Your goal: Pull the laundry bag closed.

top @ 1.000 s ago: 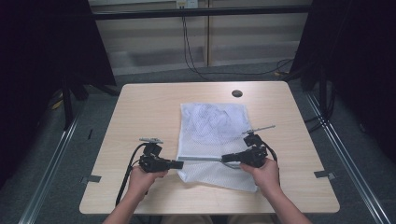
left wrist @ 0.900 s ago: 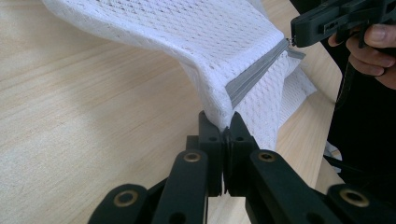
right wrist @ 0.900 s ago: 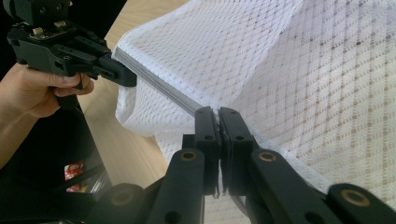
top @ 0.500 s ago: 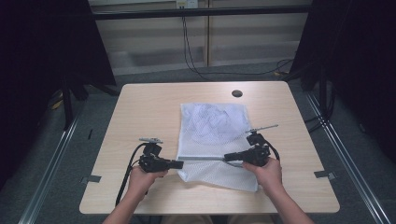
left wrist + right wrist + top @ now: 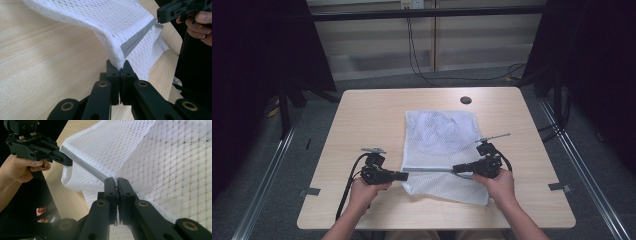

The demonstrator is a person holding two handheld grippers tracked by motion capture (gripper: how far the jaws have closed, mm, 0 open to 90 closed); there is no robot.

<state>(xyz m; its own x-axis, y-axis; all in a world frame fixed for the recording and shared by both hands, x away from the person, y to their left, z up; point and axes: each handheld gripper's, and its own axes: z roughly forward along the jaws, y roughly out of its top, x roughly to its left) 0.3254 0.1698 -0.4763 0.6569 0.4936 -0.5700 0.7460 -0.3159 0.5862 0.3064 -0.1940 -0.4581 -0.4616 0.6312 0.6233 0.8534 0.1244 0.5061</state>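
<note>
A white mesh bag (image 5: 439, 132) lies flat on the wooden table (image 5: 372, 115), its near end lifted. A grey zipper (image 5: 429, 171) runs taut between both grippers. My left gripper (image 5: 406, 175) is shut on the bag's left zipper corner; in the left gripper view the jaws (image 5: 120, 65) pinch the mesh (image 5: 112, 20) where the zipper (image 5: 137, 40) ends. My right gripper (image 5: 455, 170) is shut on the zipper farther right; the right gripper view shows its jaws (image 5: 116, 180) closed on the zipper line (image 5: 85, 166), mesh (image 5: 162, 157) draping behind, with the left gripper (image 5: 68, 161) opposite.
A dark round hole (image 5: 465, 100) sits in the table near its far edge. Bare wood lies left and right of the bag. Black curtains stand on both sides, and cables (image 5: 417, 55) hang at the back.
</note>
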